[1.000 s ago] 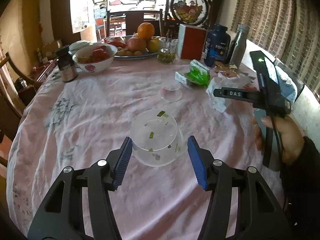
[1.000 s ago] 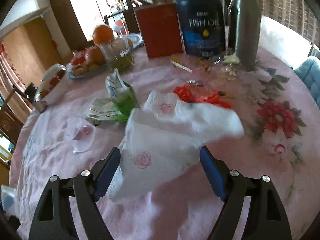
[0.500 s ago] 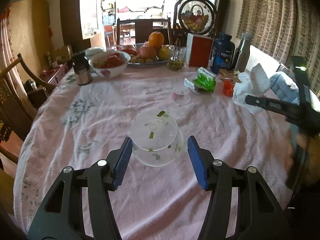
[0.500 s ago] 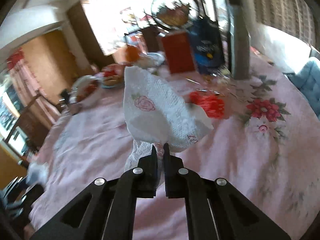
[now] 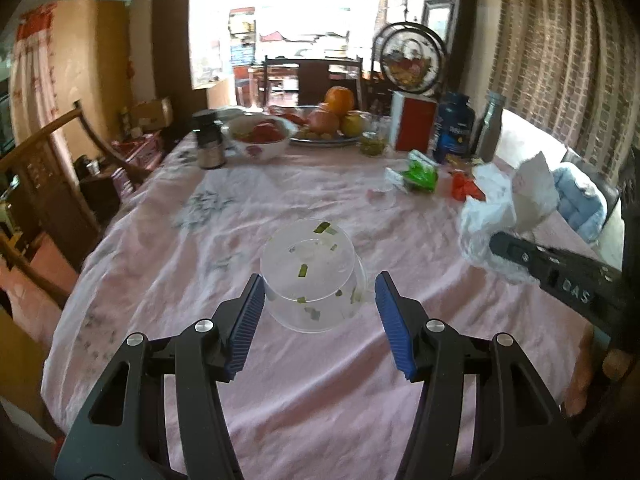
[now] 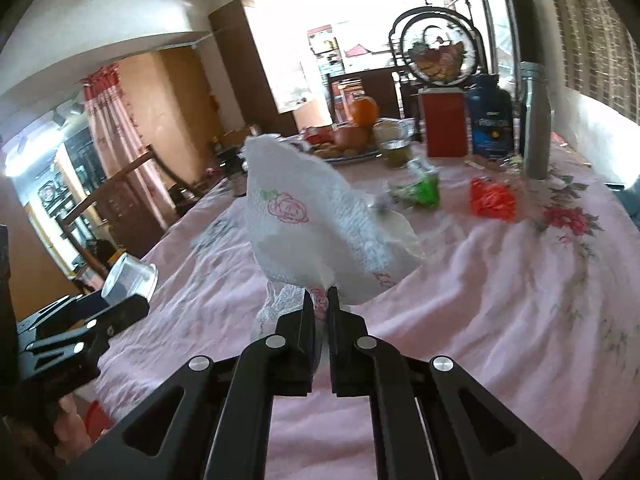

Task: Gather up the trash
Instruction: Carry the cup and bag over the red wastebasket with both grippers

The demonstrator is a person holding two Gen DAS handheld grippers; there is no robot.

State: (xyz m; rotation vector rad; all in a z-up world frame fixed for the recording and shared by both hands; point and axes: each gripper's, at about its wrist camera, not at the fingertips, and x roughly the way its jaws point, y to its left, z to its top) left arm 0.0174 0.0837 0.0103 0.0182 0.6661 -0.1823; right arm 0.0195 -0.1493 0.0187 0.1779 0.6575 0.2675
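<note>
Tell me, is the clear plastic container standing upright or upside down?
Upside down: the clear plastic container shows its flat base on top and its wider rim below, between the left gripper's blue pads.

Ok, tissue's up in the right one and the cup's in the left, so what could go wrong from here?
1. The right gripper pinches only a bottom corner of the tissue, which balloons loosely above the fingers; it could tear or slip out.
2. The clear plastic cup sits tilted between the left gripper's fingers, which stand fairly wide apart, so it may drop.
</note>
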